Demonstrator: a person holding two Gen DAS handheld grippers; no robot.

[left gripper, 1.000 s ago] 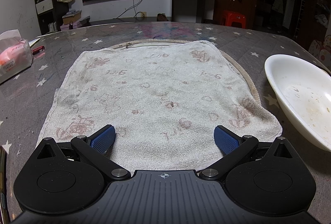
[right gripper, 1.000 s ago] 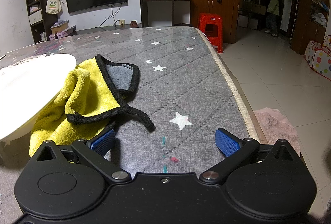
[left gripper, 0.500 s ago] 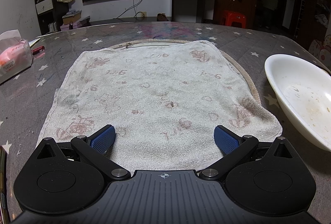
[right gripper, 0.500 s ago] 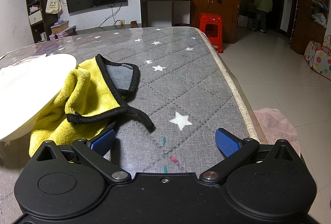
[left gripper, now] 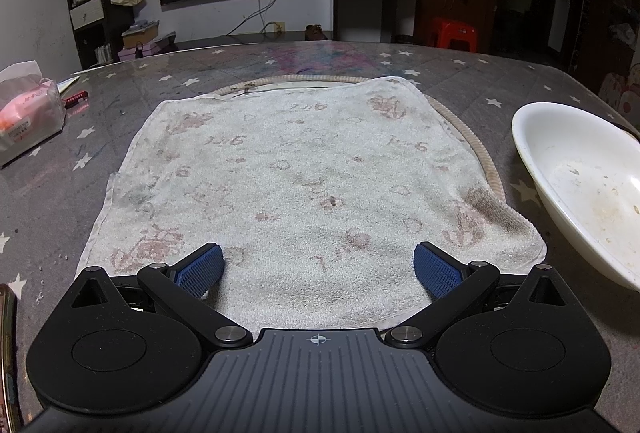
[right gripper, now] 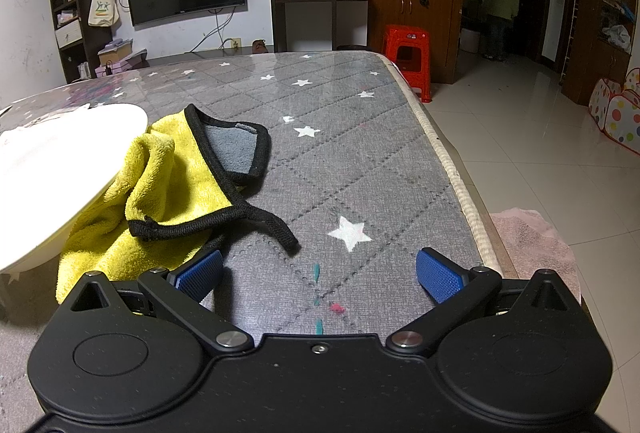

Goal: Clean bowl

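A white bowl [left gripper: 588,189] with brownish food smears inside sits at the right edge of the left wrist view; it also shows at the left of the right wrist view [right gripper: 60,173]. A yellow cleaning cloth [right gripper: 160,201] with black trim and a grey underside lies crumpled against the bowl's right side. My left gripper [left gripper: 318,269] is open and empty over the near edge of a stained white towel [left gripper: 304,185]. My right gripper [right gripper: 320,273] is open and empty over the grey star-patterned table, its left pad next to the yellow cloth.
A tissue pack [left gripper: 28,113] lies at the far left of the table. A rope-like cord [left gripper: 476,157] curves round the towel's far and right sides. The table's right edge [right gripper: 464,189] drops to a tiled floor with a pink rag [right gripper: 532,245].
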